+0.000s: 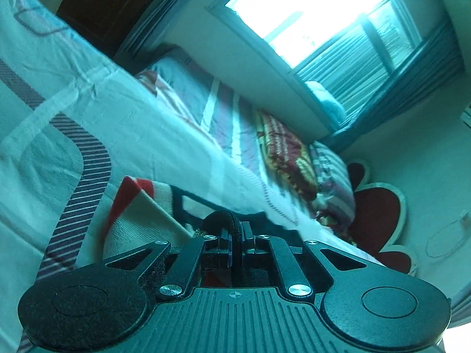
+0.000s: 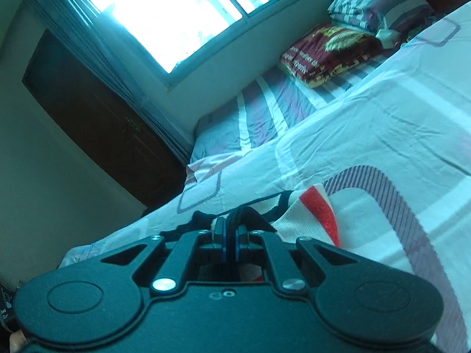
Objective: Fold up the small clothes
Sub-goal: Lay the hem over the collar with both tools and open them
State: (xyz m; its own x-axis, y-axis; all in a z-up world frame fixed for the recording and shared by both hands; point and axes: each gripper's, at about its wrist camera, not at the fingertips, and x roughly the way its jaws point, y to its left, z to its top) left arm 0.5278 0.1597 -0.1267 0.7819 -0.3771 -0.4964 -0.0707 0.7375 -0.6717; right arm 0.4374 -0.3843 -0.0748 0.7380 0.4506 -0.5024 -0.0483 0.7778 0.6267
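A small knitted garment [image 1: 141, 206], cream with red and black stripes, lies on the bed sheet [image 1: 88, 97]. My left gripper [image 1: 236, 232] is shut on a dark edge of it, and the fabric bulges up between the fingertips. In the right wrist view the same garment [image 2: 312, 211] spreads to the right of my right gripper [image 2: 231, 226], which is shut on another dark edge of it. The part of the garment under both grippers is hidden.
The bed carries a pale sheet [image 2: 382, 111] with striped bands. A dark red patterned blanket [image 2: 326, 50] and striped pillows [image 2: 371, 6] lie near the window [image 2: 164, 8]. A dark wardrobe [image 2: 94, 114] stands by the wall. A red flower-shaped rug [image 1: 376, 220] lies on the floor.
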